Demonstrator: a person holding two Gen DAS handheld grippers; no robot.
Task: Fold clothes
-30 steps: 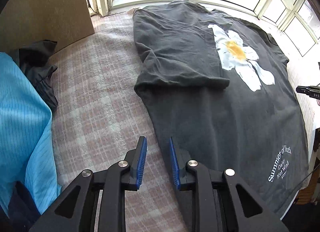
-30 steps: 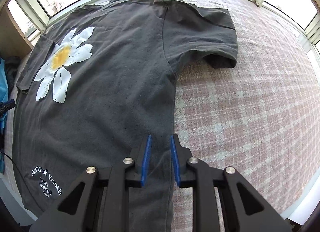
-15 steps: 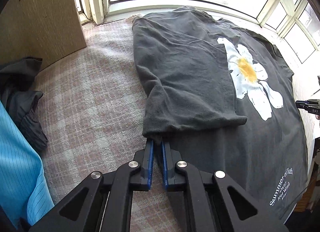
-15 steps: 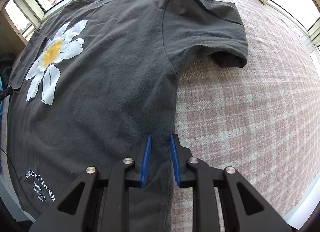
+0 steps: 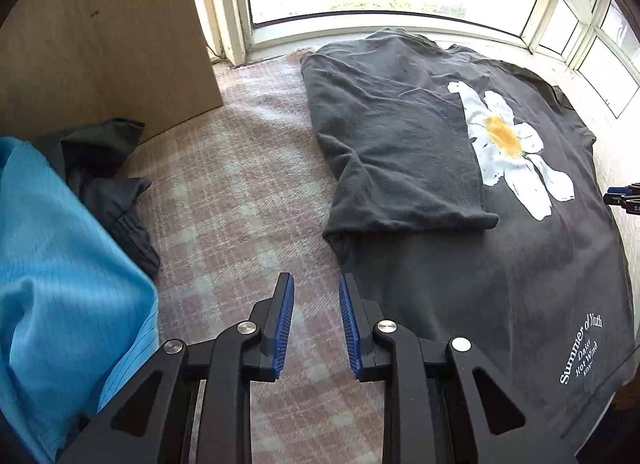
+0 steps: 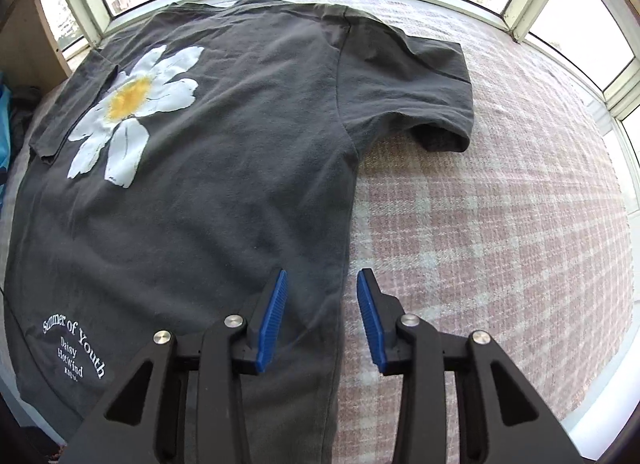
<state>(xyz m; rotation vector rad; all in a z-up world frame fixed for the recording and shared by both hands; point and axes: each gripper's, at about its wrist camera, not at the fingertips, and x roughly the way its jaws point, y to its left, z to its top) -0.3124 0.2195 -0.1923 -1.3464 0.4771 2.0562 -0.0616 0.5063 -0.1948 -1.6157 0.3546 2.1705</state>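
A dark grey T-shirt (image 5: 460,264) with a white daisy print (image 5: 508,144) lies flat on a pink plaid blanket (image 5: 240,200). Its left sleeve (image 5: 400,176) is folded inward over the body. My left gripper (image 5: 316,282) is open over the blanket, just left of the shirt's side edge, holding nothing. In the right wrist view the T-shirt (image 6: 220,184) shows its right sleeve (image 6: 432,92) spread out flat. My right gripper (image 6: 322,276) is open and straddles the shirt's right side edge, with the cloth lying loose between the fingers.
A blue garment (image 5: 60,272) and a crumpled dark one (image 5: 108,184) lie at the left beside a wooden panel (image 5: 104,40). Window frames (image 6: 560,40) ring the far side. The plaid blanket (image 6: 500,224) stretches bare to the shirt's right. The right gripper's tip (image 5: 624,198) shows at the edge.
My left gripper, shut at the folded sleeve's cuff half a second ago, has opened and drawn back. My right gripper has widened from a narrow gap to open.
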